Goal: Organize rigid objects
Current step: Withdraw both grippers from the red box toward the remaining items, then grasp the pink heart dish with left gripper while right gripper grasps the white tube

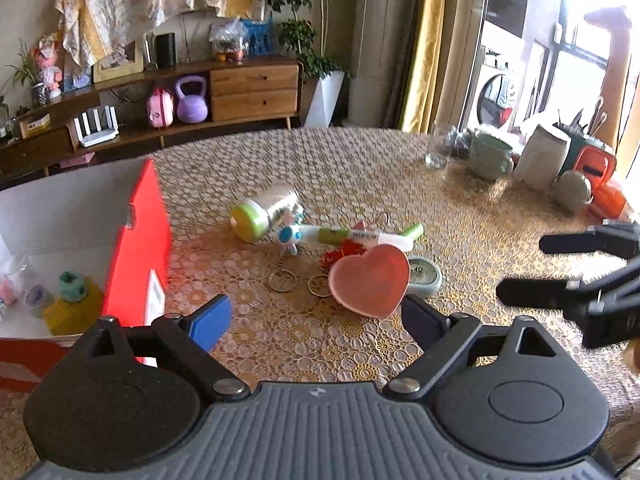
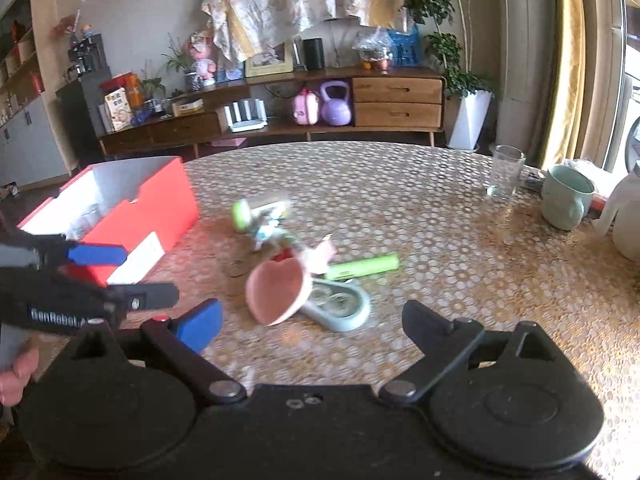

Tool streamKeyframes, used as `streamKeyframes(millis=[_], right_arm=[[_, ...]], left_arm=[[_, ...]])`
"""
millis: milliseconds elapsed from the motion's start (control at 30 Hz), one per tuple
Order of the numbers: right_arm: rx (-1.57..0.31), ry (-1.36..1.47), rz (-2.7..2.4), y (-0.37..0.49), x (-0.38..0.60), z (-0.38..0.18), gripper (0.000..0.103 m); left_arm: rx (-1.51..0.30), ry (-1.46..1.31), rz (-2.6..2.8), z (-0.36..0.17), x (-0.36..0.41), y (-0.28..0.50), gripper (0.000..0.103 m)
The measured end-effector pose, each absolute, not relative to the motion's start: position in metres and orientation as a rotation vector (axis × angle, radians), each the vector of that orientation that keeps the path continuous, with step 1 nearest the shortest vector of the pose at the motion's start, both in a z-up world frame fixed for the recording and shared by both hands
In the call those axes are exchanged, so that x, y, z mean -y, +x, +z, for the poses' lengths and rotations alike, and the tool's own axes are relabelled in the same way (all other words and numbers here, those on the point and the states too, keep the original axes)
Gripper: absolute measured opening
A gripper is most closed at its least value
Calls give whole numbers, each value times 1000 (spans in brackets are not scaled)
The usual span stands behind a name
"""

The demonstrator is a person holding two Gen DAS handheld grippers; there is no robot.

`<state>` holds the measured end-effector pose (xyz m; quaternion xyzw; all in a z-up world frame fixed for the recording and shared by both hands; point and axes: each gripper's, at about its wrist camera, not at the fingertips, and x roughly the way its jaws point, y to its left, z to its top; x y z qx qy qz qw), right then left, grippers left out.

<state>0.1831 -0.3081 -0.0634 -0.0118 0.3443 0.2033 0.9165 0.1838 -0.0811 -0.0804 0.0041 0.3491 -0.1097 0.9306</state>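
Note:
A small heap lies mid-table: a pink heart-shaped dish (image 1: 370, 280) (image 2: 276, 292), a pale green round tin (image 1: 424, 276) (image 2: 340, 306) under its edge, a green marker (image 1: 360, 236) (image 2: 362, 266), a lying bottle with a green cap (image 1: 264, 212) (image 2: 244, 214) and key rings (image 1: 282, 280). A red box (image 1: 140, 248) (image 2: 132, 216) stands open at the left, with small items inside. My left gripper (image 1: 316, 320) (image 2: 150, 274) is open and empty, just short of the heart dish. My right gripper (image 2: 310, 322) (image 1: 522, 268) is open and empty too, to the right of the heap.
At the table's far right stand a drinking glass (image 1: 438, 152) (image 2: 505, 172), a pale green mug (image 1: 490, 156) (image 2: 566, 196), a white jug (image 1: 540, 156) and an orange container (image 1: 596, 172). A wooden sideboard (image 2: 396, 100) runs behind the round table. A hand (image 2: 16, 376) holds the left gripper.

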Motion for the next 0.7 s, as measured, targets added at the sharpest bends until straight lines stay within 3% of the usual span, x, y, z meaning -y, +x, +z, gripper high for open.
streamKeyframes(millis=[367, 700], right_arm=[[-783, -6, 423, 244, 306, -77, 92], [-859, -3, 463, 287, 268, -101, 76]], left_arm=[[-758, -11, -266, -121, 114, 225, 93], [-738, 27, -279, -145, 136, 244, 93]])
